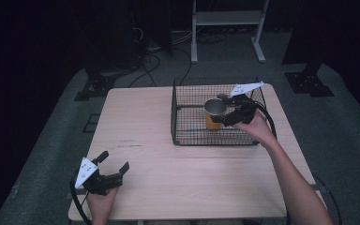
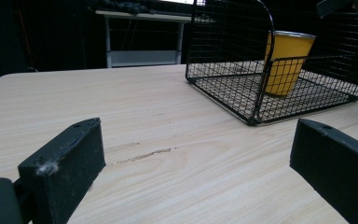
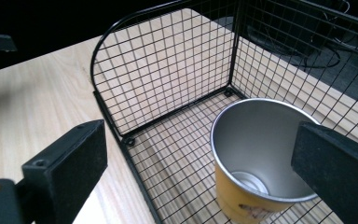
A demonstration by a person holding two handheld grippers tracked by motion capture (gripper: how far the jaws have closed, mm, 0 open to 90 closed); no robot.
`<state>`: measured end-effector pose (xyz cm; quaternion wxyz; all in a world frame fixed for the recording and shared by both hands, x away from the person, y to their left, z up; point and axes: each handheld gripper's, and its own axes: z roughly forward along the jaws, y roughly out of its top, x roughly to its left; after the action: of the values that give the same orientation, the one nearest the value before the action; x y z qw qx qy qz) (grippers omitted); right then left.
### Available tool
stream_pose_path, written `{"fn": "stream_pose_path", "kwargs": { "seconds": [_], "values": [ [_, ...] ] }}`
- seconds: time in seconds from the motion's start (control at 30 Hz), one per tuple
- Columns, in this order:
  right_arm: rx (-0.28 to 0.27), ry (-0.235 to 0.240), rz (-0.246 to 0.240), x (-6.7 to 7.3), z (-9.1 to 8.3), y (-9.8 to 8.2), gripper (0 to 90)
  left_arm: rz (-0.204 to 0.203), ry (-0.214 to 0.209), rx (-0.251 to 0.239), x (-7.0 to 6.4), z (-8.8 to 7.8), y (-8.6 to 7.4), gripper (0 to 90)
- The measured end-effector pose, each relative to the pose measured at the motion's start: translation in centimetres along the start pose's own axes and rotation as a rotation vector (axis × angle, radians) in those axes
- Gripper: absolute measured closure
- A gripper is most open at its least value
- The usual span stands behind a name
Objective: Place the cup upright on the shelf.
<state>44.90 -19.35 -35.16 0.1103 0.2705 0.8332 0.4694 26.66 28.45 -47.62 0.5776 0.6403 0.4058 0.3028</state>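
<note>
Lower left: left gripper [image 1: 114,163] parked on table [image 1: 140,140], jaws spread, empty, likely idle. Centre-right: yellow cup [image 1: 214,113] upright inside wire basket [image 1: 178,117]. Right gripper [image 1: 228,108] hovers over it, jaws spread, probably mid pick/release.

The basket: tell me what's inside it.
One yellow cup stands upright on the basket's mesh floor, empty, its silver inside showing down to the bottom. The right gripper hangs over the cup, jaws open. The mesh under the cup is covered.
</note>
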Motion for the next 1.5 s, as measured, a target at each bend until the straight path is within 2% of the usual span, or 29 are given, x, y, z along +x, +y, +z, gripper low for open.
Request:
{"fn": "stream_pose_path", "kwargs": {
  "seconds": [0.23,0.4,0.57,1.5],
  "values": [
    [-0.017,0.011,0.004,0.6,-1.1,-1.0,2.9,0.0,0.0,0.001,0.0,0.0,0.0,2.4],
    [-0.004,0.009,-0.008,1.2,-1.8,-2.1,2.9,0.0,-0.001,0.001,0.0,0.0,0.0,2.4],
    [0.004,0.016,-0.003,1.3,-2.3,-2.7,2.9,0.0,-0.001,0.002,-0.1,0.1,0.0,2.4],
    [-0.019,0.036,0.022,2.6,-4.8,-7.0,2.9,0.002,0.0,0.005,-0.1,0.1,0.0,2.4]
  ]
}}
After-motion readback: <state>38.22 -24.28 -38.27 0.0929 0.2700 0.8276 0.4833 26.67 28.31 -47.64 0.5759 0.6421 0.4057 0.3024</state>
